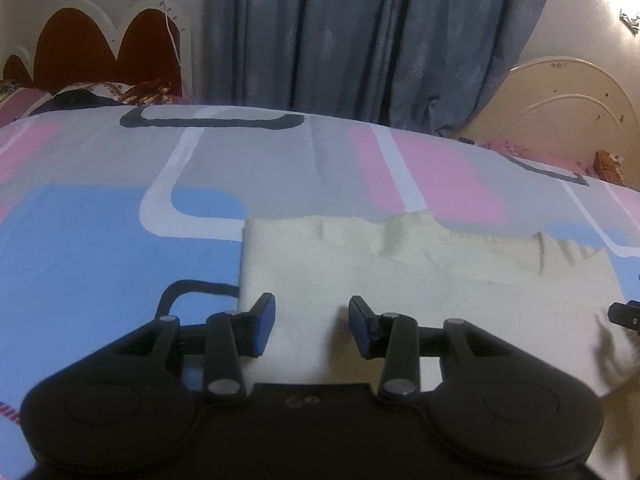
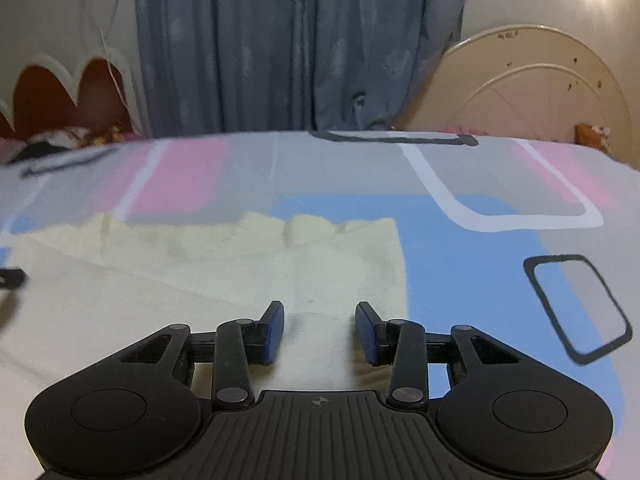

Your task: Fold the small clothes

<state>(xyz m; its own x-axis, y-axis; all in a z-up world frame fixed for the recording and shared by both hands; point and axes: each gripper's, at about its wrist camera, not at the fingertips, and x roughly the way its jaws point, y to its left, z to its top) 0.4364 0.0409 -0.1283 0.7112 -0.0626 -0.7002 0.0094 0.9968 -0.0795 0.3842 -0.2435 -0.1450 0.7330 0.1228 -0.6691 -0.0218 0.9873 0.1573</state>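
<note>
Bedsheet (image 1: 100,240) under cream garment (image 1: 400,300); both my jaws gape empty, so closing carelessly could pinch sheet too.

The right gripper (image 1: 626,316) shows only as a black tip cut off at the left wrist view's right edge. The cream garment (image 2: 200,280) runs out of frame at the lower left of the right wrist view, its near edge hidden behind the gripper body.

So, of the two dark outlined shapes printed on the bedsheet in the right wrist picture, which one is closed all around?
The dark rounded rectangle outline at the right, over blue and grey. The other, the dark bracket outline at the far edge, is open.
</note>
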